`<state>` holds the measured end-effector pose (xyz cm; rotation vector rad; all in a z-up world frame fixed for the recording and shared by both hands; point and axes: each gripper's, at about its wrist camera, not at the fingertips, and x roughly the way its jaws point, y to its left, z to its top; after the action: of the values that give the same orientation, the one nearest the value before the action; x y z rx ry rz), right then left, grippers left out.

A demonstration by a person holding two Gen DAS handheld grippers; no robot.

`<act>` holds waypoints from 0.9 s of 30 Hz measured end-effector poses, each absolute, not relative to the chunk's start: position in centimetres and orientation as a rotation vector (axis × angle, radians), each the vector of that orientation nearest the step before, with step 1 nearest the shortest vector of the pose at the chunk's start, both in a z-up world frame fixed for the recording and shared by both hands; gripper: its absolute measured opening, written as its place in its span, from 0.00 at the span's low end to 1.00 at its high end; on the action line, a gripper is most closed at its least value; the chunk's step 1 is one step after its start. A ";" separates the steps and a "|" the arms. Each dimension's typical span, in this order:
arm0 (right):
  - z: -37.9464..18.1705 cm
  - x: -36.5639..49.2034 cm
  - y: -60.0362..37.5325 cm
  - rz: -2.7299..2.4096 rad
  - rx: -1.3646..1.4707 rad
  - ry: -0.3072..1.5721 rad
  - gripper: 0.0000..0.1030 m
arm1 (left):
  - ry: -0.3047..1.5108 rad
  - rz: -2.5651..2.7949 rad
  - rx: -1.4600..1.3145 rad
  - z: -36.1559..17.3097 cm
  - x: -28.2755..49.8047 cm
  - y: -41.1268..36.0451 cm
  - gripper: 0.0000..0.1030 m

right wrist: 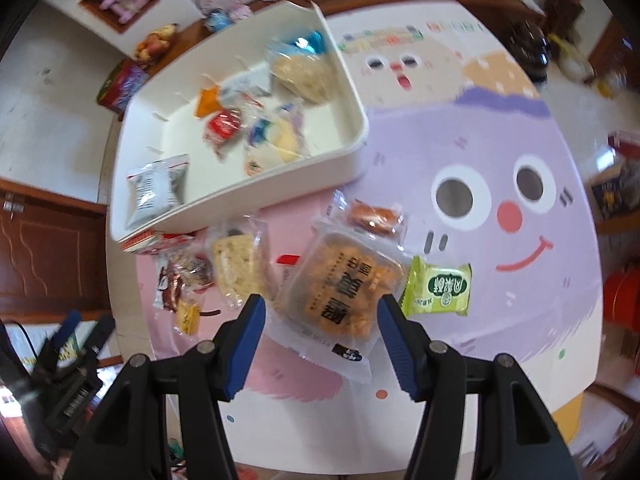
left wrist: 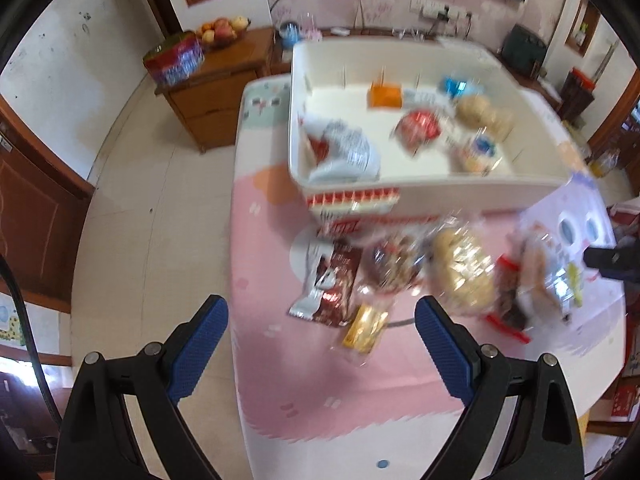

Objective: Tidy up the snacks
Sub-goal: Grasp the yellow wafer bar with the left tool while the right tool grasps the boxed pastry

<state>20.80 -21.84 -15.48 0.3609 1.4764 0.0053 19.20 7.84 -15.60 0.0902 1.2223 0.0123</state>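
**Both tongs open above the loose snacks in front of the bin**

The left tongs (left wrist: 322, 318) hang over the near part of the desk (left wrist: 280, 392) with their blue pads spread wide and nothing between them. Just beyond the pads lie a brown-and-silver wrapper (left wrist: 330, 286) and a small gold packet (left wrist: 366, 330), touching at their edges. To the right of these a row of clear-wrapped snacks runs across the pink mat, among them a pale round cake (left wrist: 464, 270). This view is blurred, so the finer print cannot be read.

The right tongs (right wrist: 320, 314) are also open, narrower than the left. Their pads stand to either side of the near end of a clear-wrapped orange cake (right wrist: 344, 284), but do not press on it; the pack lies flat on the desk. A green packet (right wrist: 438, 286) lies just beside it on the right, and a small brown snack (right wrist: 374, 216) lies beyond it, near the bin.

The white bin (right wrist: 352, 148) stands at the far side of the desk. Inside it are a silver bag (right wrist: 158, 188) at the left end, a red round sweet (right wrist: 222, 126), an orange packet (right wrist: 208, 102), a blue-wrapped piece (right wrist: 306, 42) and a pale cake (right wrist: 304, 76). A red-and-white carton (left wrist: 352, 202) lies against the bin's front wall.
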 end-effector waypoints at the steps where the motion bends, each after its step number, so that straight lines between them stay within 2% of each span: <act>1: -16.1 20.9 -21.9 0.001 0.376 1.488 0.57 | 1.231 0.011 0.097 -16.1 19.2 7.7 0.91; 6: -18.9 21.8 -21.9 -0.035 0.445 1.545 0.60 | 1.275 -0.003 0.150 -19.5 19.1 7.1 0.91; 12: -21.1 22.9 -21.0 -0.126 0.414 1.571 0.76 | 1.306 -0.035 0.207 -22.3 19.3 5.7 0.91; 16: -22.6 23.2 -20.2 -0.191 0.342 1.601 0.85 | 1.342 -0.029 0.201 -24.0 19.7 5.6 0.86; 23: -25.4 22.5 -20.6 -0.246 0.325 1.717 0.86 | 1.401 -0.038 0.117 -25.5 20.2 6.1 0.70; 27: -26.4 21.8 -21.2 -0.209 0.382 1.735 0.78 | 1.414 -0.061 0.092 -25.7 20.1 6.0 0.57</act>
<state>21.81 -21.23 -26.38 0.3823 1.7347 -0.2093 20.11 6.03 -25.73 0.0921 1.4137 -0.0606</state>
